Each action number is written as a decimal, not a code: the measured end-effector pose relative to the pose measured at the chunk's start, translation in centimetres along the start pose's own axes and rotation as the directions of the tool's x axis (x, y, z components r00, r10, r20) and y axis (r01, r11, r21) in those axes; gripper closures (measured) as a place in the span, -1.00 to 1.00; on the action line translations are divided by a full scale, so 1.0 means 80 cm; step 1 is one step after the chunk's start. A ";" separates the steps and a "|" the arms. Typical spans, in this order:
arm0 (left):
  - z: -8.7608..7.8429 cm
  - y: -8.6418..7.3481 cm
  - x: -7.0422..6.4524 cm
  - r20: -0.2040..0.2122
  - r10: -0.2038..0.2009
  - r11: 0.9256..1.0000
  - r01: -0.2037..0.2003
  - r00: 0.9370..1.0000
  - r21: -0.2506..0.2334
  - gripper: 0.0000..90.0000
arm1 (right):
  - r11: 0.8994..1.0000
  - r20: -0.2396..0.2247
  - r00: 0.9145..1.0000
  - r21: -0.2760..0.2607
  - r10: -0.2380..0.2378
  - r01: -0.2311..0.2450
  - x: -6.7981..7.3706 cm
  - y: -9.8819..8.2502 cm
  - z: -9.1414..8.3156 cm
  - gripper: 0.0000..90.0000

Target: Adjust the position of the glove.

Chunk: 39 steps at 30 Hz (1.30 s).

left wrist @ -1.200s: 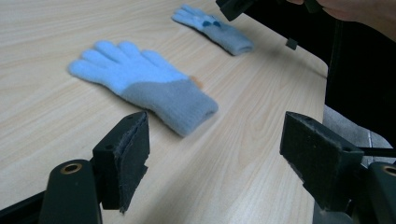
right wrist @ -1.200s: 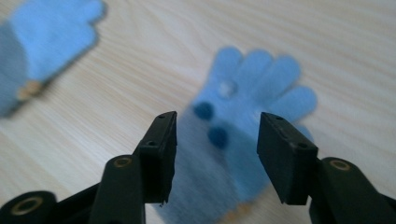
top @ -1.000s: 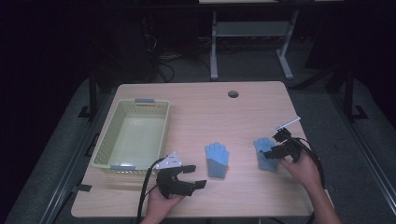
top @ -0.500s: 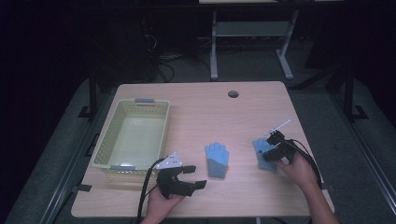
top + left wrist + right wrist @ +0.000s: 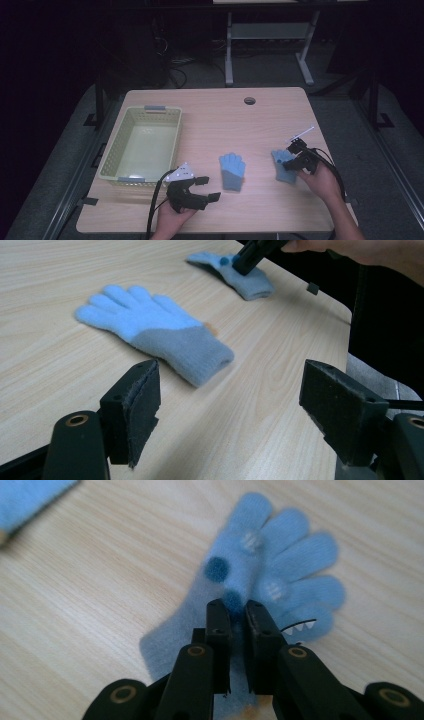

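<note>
Gloves both flat: right gripper (image 5: 236, 615) pinches the spotted glove (image 5: 270, 575), open left gripper (image 5: 235, 405) faces the plain glove (image 5: 150, 330).

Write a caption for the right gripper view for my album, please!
Right gripper pinching a blue monster-face glove on the wooden table.

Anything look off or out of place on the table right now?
Nothing stands out. Both gloves lie flat on the table, the basket sits upright, nothing spilled. The right gripper is pinching the right glove; the left gripper is open.
</note>
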<state>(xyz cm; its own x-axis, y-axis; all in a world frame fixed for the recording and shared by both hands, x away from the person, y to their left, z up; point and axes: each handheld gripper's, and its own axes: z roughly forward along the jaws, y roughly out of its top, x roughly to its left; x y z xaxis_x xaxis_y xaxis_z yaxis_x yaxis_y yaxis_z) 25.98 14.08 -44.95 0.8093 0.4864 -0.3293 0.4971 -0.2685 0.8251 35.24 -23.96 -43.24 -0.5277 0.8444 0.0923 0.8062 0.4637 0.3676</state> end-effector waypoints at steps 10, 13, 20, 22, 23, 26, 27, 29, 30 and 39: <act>-0.002 0.000 0.000 -0.010 -0.007 1.000 0.007 1.000 -0.012 -0.46 | 0.995 -0.012 0.999 -0.091 -0.031 0.030 0.022 0.010 -0.030 0.83; -0.001 -0.001 0.001 -0.011 -0.005 1.000 0.005 1.000 -0.004 -0.46 | 0.993 -0.023 0.998 -0.110 -0.053 0.050 0.038 0.021 -0.038 0.83; -0.001 0.000 0.000 -0.010 0.000 1.000 0.000 1.000 -0.005 -0.47 | 0.987 -0.060 0.993 -0.130 -0.100 0.091 0.069 0.040 -0.041 0.83; 0.000 -0.001 0.001 -0.013 -0.007 1.000 0.007 1.000 -0.001 -0.47 | 0.986 -0.068 0.992 -0.133 -0.108 0.098 0.076 0.045 -0.040 0.83; 0.000 -0.001 0.001 -0.014 -0.010 1.000 0.010 1.000 -0.006 -0.46 | 0.987 -0.075 0.991 -0.132 -0.107 0.096 0.080 0.047 -0.040 0.83; -0.002 0.000 0.000 -0.020 -0.002 1.000 0.002 1.000 -0.009 -0.46 | 0.985 -0.091 0.989 -0.136 -0.117 0.104 0.090 0.053 -0.037 0.83; -0.003 0.000 -0.001 -0.026 0.004 1.000 -0.005 1.000 -0.016 -0.46 | 0.985 -0.096 0.988 -0.135 -0.120 0.106 0.095 0.055 -0.036 0.83; -0.004 0.001 -0.001 -0.036 0.011 1.000 -0.012 0.999 -0.019 -0.46 | 0.983 -0.104 0.985 -0.134 -0.138 0.123 0.103 0.060 -0.033 0.82; -0.005 0.001 -0.002 -0.039 0.011 1.000 -0.012 0.999 -0.018 -0.46 | 0.983 -0.105 0.984 -0.130 -0.144 0.130 0.107 0.062 -0.030 0.82; -0.010 0.002 0.002 -0.064 -0.003 0.999 0.001 0.998 -0.036 -0.46 | 0.979 -0.133 0.975 -0.116 -0.180 0.165 0.134 0.078 -0.015 0.82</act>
<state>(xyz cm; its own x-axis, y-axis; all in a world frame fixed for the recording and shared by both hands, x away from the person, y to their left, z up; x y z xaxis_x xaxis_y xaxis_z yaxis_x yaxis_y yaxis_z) 25.95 14.83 -44.51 0.7861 0.5393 -0.3021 0.4865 -0.2383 0.8406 34.25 -12.31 -38.88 -0.6952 0.7037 0.1465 0.6711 0.5625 0.4829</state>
